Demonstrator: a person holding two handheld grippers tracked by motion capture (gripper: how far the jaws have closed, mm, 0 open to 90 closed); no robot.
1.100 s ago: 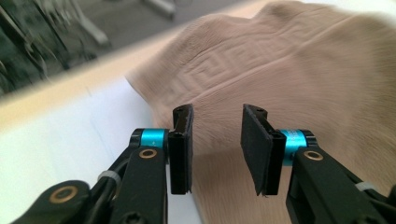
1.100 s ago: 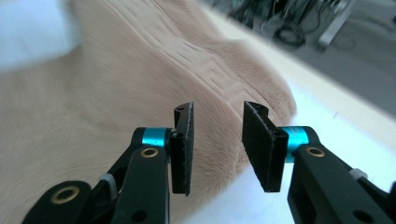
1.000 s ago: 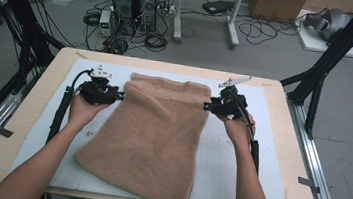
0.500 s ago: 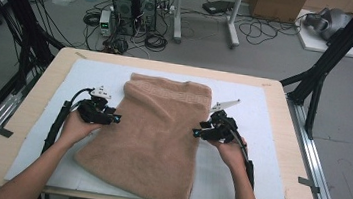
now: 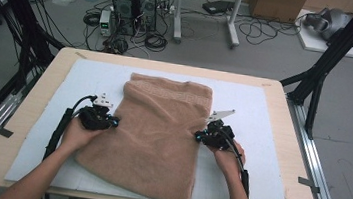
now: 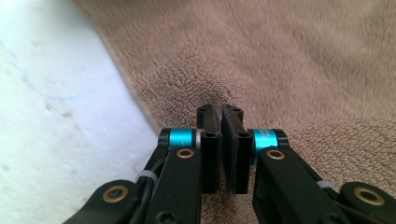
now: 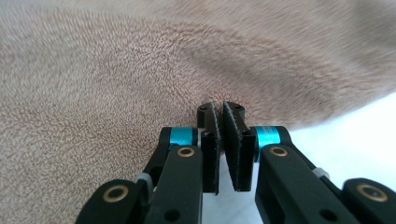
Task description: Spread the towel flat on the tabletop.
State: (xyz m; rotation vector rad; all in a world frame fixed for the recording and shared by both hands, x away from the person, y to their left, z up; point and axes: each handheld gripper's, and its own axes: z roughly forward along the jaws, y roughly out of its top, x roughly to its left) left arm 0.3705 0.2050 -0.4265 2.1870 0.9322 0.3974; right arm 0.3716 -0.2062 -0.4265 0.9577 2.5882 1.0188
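Towel (image 5: 158, 135): tan, flat on white mat (image 5: 263, 119) on worktop (image 5: 288, 142).
Left claw (image 6: 221, 112): mine, just closed, pinching left towel edge.
Right claw (image 7: 220, 108): mine, just closed, pinching right edge.
Risk: I judge each pinch thin; pile may slip free on lifting.
Risk: uneven pull could skew any fold.

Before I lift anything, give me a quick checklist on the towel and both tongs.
1. Left tongs shut at the towel's left edge: ok.
2. Right tongs shut at its right edge: ok.
3. Cloth actually pinched between each pair of pads: cannot tell, the tips press into the pile.
4. Both grips at about the same level along the towel: ok.
5. Towel flat: not ok, it lies skewed and its far left corner is rumpled.
6. White mat around the towel free of clutter: ok.
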